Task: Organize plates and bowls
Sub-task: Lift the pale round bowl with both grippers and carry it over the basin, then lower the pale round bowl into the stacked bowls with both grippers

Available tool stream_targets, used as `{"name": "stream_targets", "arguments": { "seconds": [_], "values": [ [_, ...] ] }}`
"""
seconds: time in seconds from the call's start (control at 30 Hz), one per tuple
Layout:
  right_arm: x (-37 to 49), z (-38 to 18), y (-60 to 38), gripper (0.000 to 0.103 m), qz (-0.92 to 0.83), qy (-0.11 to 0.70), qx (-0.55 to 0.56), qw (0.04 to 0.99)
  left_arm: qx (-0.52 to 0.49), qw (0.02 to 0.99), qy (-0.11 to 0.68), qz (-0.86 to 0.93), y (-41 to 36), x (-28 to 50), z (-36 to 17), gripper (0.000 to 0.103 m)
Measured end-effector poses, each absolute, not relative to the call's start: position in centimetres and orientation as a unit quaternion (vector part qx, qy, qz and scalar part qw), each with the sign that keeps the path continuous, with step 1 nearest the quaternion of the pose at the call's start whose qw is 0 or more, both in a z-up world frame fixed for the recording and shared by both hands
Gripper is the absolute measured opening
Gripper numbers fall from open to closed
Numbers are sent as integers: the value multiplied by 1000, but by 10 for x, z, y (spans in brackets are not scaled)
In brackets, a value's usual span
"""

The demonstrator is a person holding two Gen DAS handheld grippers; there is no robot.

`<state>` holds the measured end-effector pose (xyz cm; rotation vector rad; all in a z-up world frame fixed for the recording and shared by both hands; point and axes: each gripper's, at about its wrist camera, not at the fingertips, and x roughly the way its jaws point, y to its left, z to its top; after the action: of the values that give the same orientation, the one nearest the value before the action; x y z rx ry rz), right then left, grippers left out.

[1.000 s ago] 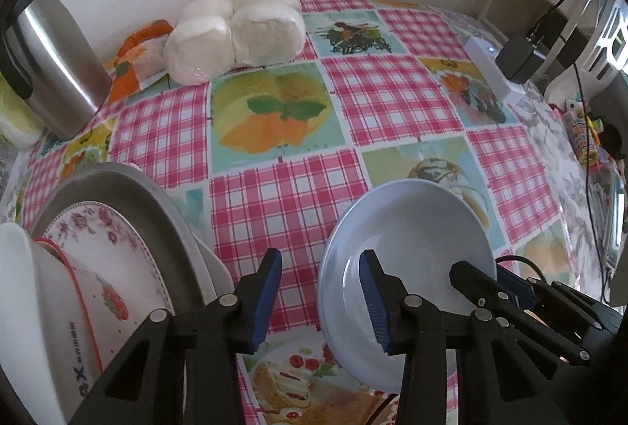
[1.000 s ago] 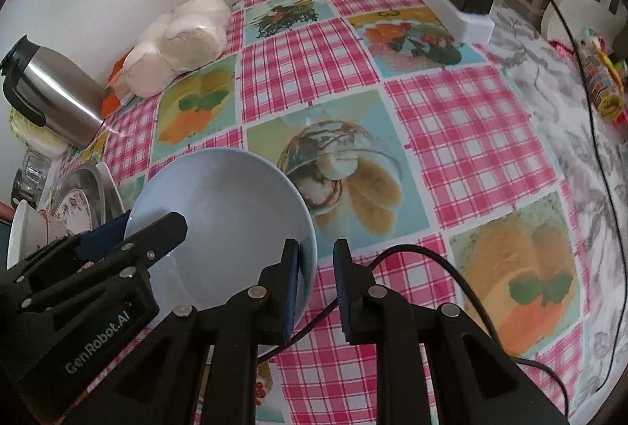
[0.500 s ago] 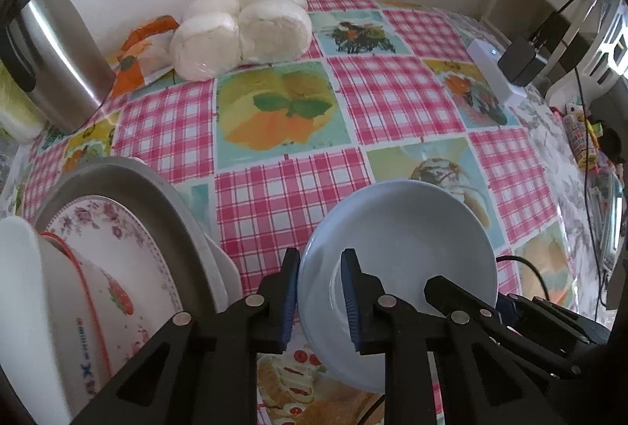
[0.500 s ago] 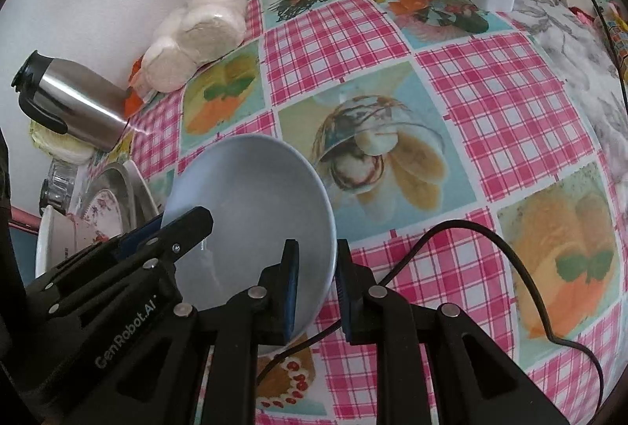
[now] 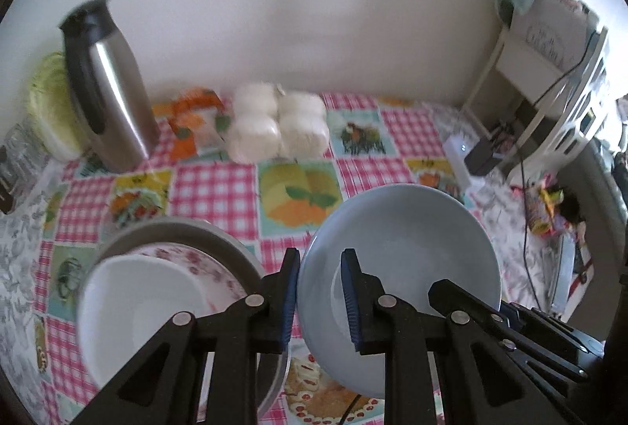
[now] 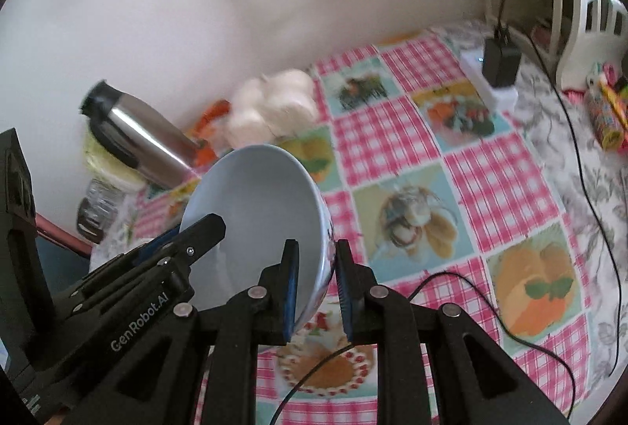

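A checked, picture-printed tablecloth (image 5: 212, 185) covers the table below. Nearest, the pale blue bowl (image 5: 408, 260) is pinched by its rim on opposite sides, clear of the cloth, by the left gripper (image 5: 318, 301) and right gripper (image 6: 316, 293). Beside it, a stack of plates (image 5: 184, 240) is seen; beyond, a steel flask (image 5: 106, 99). Uneven hand motion could twist the rim free.

A checked tablecloth (image 5: 214, 185) covers the table, bearing a steel flask (image 5: 108, 87).
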<state>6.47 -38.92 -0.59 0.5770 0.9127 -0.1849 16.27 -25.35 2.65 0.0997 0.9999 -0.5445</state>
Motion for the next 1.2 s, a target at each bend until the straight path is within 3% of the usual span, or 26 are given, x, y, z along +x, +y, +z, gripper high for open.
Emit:
{"name": "stream_targets", "arguments": {
  "seconds": [0.47, 0.83, 1.2],
  "values": [
    [87, 13, -333, 21, -48, 431, 257, 864, -5, 853, 471, -226, -178, 173, 47, 24],
    [109, 8, -276, 21, -5, 444, 232, 865, -55, 850, 489, -189, -107, 190, 38, 24],
    [126, -3, -247, 21, 4, 465, 210, 860, -72, 839, 510, -176, -85, 203, 21, 24]
  ]
}}
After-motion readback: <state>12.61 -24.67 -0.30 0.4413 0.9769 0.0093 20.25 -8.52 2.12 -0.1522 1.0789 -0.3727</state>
